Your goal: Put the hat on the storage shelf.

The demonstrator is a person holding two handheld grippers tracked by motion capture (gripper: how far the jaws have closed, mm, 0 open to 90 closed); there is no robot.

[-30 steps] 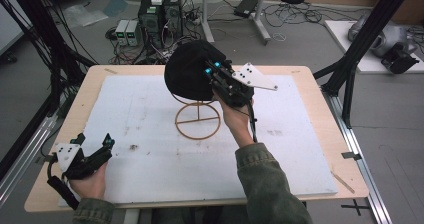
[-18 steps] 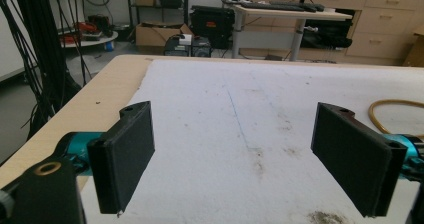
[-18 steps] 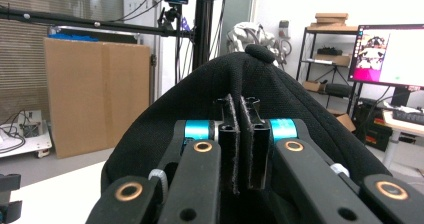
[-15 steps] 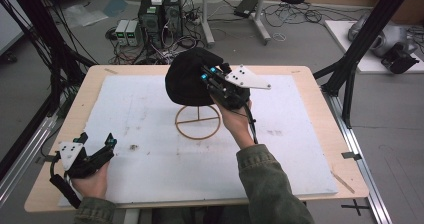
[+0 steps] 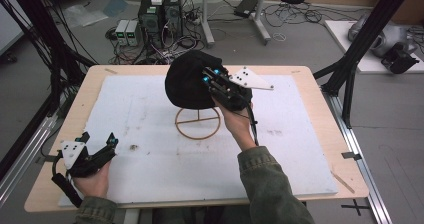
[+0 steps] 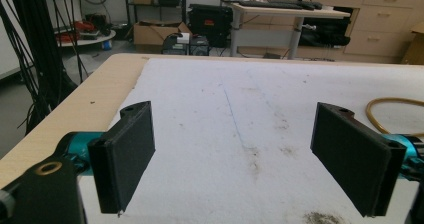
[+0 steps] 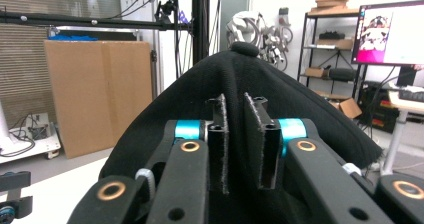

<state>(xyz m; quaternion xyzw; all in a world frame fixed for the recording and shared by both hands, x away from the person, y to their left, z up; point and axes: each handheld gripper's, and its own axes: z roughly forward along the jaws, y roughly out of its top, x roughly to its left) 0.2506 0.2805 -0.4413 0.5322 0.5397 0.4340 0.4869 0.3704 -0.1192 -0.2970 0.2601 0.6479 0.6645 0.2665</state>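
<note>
Right gripper (image 5: 212,79) has just eased its jaws slightly apart, hat (image 5: 187,81) fabric between them; one hat, atop one stand (image 5: 197,124). Left gripper (image 5: 95,144) spread wide, empty, well left of the stand.

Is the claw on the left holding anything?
No: in its own view the left claw has both jaws wide apart, with just the white mat between them.
</note>
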